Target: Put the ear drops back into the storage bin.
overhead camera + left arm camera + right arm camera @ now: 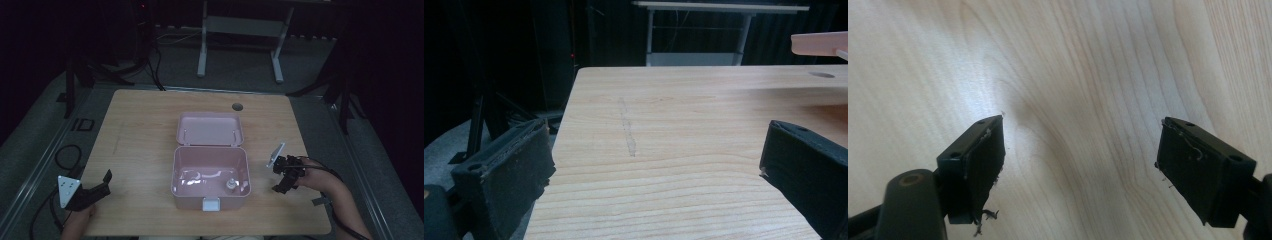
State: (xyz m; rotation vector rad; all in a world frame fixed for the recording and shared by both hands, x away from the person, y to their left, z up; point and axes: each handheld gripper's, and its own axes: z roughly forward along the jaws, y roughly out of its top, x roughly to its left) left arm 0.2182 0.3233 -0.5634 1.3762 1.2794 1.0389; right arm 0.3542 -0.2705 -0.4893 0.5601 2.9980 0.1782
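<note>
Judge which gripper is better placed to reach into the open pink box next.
Probably the right gripper: it sits open just beside the pink box, nearest the small white object in its right corner. The left gripper, also open, sits farther off at the table's left edge.

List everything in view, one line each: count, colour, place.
table: 1, light wood, centre of the high view
grommet hole: 1, dark, far edge of the table
box: 1, pink, mid-table, lid open and lying back on the far side
small object: 1, pale, inside the box near its right wall; too small to identify
white frame: 1, on the floor beyond the table
left gripper: 1, black, near left corner of the table, jaws apart, empty
right gripper: 1, black, right of the box, jaws apart over bare wood
</note>
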